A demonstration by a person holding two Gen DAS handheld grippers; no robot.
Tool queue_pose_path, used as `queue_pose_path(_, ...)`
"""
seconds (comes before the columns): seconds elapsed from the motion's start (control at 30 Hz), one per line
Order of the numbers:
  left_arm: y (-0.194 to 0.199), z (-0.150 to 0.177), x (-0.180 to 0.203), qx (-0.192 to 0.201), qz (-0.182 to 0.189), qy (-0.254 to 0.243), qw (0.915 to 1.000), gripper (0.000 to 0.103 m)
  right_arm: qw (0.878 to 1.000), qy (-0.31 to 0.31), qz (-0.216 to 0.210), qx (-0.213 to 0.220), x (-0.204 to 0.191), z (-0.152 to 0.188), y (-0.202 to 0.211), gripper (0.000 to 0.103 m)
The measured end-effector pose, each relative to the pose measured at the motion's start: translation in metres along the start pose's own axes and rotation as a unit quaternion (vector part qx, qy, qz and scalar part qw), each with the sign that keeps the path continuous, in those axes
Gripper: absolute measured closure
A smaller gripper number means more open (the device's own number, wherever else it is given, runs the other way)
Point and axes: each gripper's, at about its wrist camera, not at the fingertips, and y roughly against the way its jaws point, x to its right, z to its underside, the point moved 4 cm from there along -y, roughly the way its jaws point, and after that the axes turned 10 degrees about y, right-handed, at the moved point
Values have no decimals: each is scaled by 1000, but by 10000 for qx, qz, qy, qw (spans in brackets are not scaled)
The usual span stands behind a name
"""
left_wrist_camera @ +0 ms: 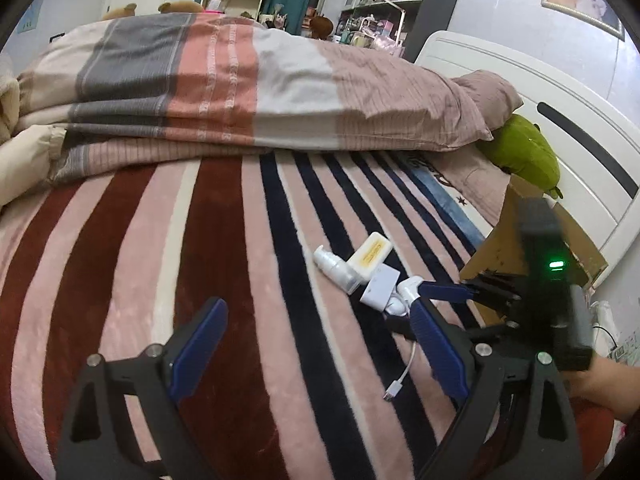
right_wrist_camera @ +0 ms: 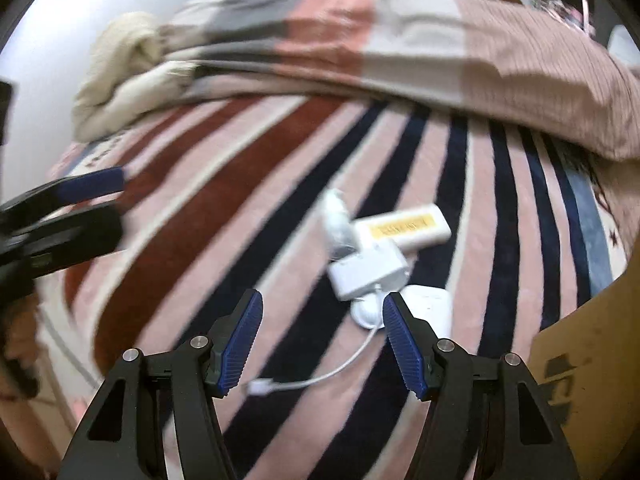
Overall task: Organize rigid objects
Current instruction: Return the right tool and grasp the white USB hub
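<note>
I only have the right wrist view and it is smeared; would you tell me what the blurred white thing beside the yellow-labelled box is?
Observer: The left wrist view shows it sharply: a white pump bottle lying against the yellow-labelled box.
Operator: Thank you. What lies beyond the cardboard at my right edge?
Observer: The cardboard box stands beside a white headboard, with a green plush toy behind it.
Operator: Is the left gripper carrying anything?
Observer: No, the left gripper is open and empty over the striped blanket.
</note>
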Motion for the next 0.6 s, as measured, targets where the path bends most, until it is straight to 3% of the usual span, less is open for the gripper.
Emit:
queue_pose_path(0.03,0,0,0,10,27,9,10000,12,9998,109,102,-105,2,0,-7,54)
queue_pose_path(0.13,1,0,0,32,116,50,9999,12,9980,335,527,-136,13,0,-19,59)
queue_pose_path(0.17,0,0,0,21,106,44,9999,12,9984,331,414,-172,14,2,-24,67)
queue_pose_path(0.2,0,1,0,15,91,31,10000,12,9988,342,257,-254,14,5,-29,84)
queue_pose_path(0.27,0,1,1,8,75,16,10000,12,9978,459,391,-290,14,8,-30,88)
queue_pose_path(0.33,1,2,1,10,91,34,10000,12,9969,600,449,-234,10,11,-26,99)
queue_pose_path(0.6,7,-1,4,63,96,63,9999,12,9954,764,-484,-304,-16,33,-9,99)
